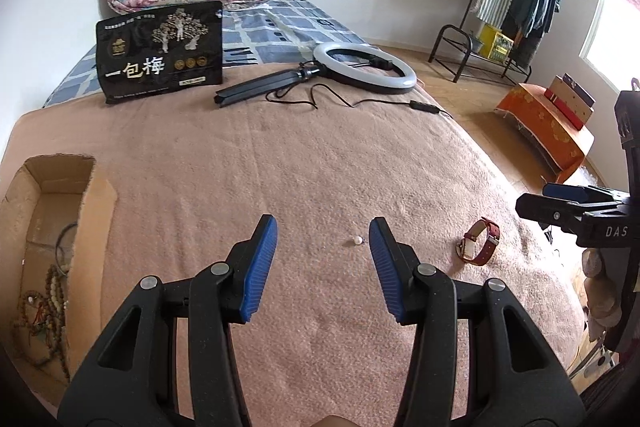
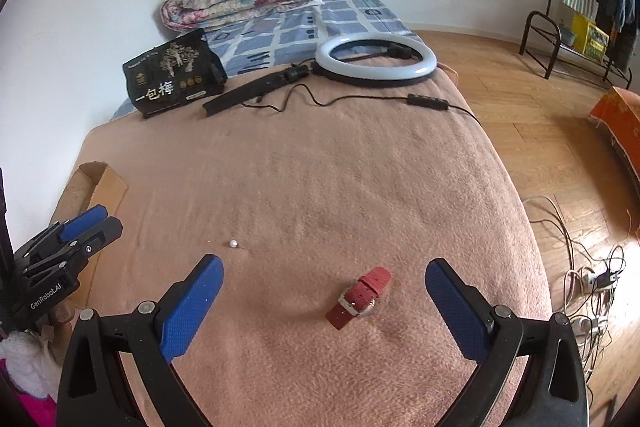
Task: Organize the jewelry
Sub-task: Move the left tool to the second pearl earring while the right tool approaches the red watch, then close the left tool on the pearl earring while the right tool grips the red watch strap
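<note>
- An open brown cardboard box (image 1: 60, 211) at the bed's left edge already holds strands of wooden bead jewelry (image 1: 48, 303).
- Still loose on the pinkish-brown blanket (image 1: 280, 167): a small white pearl bead (image 1: 356, 240) and a red leather-strap watch (image 2: 357, 297), nearer the right edge.
- Left gripper (image 1: 323, 251) is spread and empty, the pearl just inside its right finger.
- Right gripper (image 2: 324, 301) is spread wide and empty, hovering over the watch.
- Judged mostly done; two pieces remain.
</note>
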### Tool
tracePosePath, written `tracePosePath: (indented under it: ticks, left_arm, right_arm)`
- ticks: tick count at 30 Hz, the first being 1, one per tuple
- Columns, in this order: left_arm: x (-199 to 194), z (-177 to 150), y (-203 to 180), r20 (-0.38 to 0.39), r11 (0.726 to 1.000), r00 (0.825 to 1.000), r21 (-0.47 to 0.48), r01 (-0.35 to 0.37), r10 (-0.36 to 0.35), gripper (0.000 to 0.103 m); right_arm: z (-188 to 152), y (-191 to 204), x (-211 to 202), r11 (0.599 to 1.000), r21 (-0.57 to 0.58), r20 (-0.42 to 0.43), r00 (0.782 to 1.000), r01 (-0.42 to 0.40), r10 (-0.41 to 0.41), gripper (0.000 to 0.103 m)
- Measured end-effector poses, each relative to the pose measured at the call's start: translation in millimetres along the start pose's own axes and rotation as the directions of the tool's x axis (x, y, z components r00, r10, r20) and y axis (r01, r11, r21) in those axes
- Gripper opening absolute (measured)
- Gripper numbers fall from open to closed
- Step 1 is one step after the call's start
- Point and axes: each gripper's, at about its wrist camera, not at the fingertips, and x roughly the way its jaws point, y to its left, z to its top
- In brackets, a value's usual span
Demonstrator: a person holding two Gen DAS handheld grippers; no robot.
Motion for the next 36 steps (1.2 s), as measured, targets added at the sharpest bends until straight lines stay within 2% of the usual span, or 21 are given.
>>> tracePosePath:
  ticks: [4, 6, 9, 12, 15, 22, 32, 34, 36]
  left_arm:
    - [20.6, -3.8, -14.4, -0.034, 0.999, 0.999, 0.023, 0.023, -0.022, 0.049]
    - [29.2, -6.3, -20.1, -0.047, 0.999, 0.998, 0.037, 0.031, -0.029, 0.049]
    - [43.5, -8.6, -28.5, -0.069, 0.998, 0.997, 0.056, 0.036, -0.032, 0.042]
    - [57.1, -10.3, -34.4, -0.086, 0.997, 0.996, 0.063, 0.042, -0.036, 0.042]
    - [68.7, -12.8, -37.1, -0.098, 0.996, 0.995, 0.075, 0.043, -0.036, 0.042]
    - [92.4, -16.7, -41.9, -0.123, 0.994, 0.992, 0.096, 0.046, -0.034, 0.037]
    - [116.1, -21.7, -46.0, -0.149, 0.992, 0.989, 0.121, 0.035, -0.017, 0.033]
    - [121.4, -23.1, -45.1, -0.158, 0.992, 0.987, 0.121, 0.034, -0.015, 0.027]
    - [124.0, -24.8, -45.0, -0.162, 0.992, 0.987, 0.121, 0.032, -0.012, 0.026]
  right_arm:
    - [-6.6, -22.0, 17.4, 0.997, 0.072, -0.066, 0.998, -0.021, 0.026, 0.093]
    - [-9.4, -28.8, 25.6, 0.995, 0.093, -0.087, 0.996, -0.022, 0.030, 0.093]
    - [-11.5, -32.2, 35.6, 0.995, 0.103, -0.111, 0.993, -0.019, 0.031, 0.093]
    - [-12.1, -34.4, 44.0, 0.993, 0.116, -0.127, 0.991, -0.017, 0.032, 0.091]
    - [-12.1, -34.9, 51.7, 0.992, 0.126, -0.147, 0.988, -0.026, 0.044, 0.084]
    - [-8.4, -34.0, 61.9, 0.992, 0.125, -0.161, 0.986, -0.024, 0.044, 0.082]
    - [-10.8, -36.9, 74.1, 0.991, 0.130, -0.193, 0.980, -0.026, 0.052, 0.071]
    - [-10.2, -36.5, 74.9, 0.991, 0.128, -0.194, 0.979, -0.029, 0.054, 0.070]
    - [-9.8, -36.0, 75.7, 0.992, 0.123, -0.196, 0.979, -0.029, 0.053, 0.068]
